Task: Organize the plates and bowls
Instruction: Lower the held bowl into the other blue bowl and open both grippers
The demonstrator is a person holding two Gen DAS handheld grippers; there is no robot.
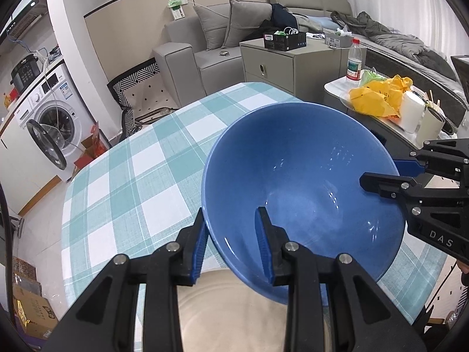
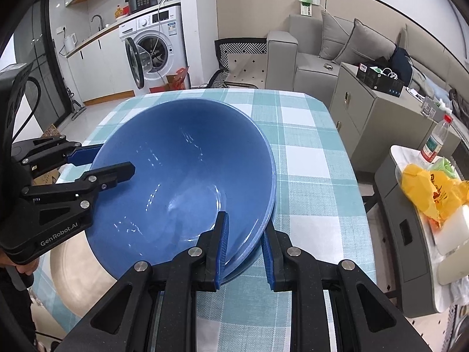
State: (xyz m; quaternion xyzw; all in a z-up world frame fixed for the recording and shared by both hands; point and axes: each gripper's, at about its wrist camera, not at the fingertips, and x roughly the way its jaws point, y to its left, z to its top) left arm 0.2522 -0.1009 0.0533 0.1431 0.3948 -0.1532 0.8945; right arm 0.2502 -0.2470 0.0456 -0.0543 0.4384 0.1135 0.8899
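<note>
A large blue bowl (image 1: 293, 161) hangs tilted just above the checked tablecloth (image 1: 132, 176), held at two opposite sides of its rim. My left gripper (image 1: 231, 220) is shut on the near rim, one pad inside and one outside. From the right, my right gripper (image 1: 381, 173) clamps the far rim. In the right wrist view the bowl (image 2: 176, 176) fills the middle, with my right gripper (image 2: 246, 226) shut on its rim and my left gripper (image 2: 114, 160) gripping from the left. A beige plate (image 1: 234, 308) (image 2: 76, 278) lies on the cloth under the bowl's near side.
The table (image 2: 307, 161) ends at rounded edges all round. To its right a low side table holds a yellow bag (image 2: 431, 187) and a water bottle (image 2: 436, 140). A grey cabinet (image 2: 360, 111), a sofa and a washing machine (image 2: 155, 47) with its door open stand beyond.
</note>
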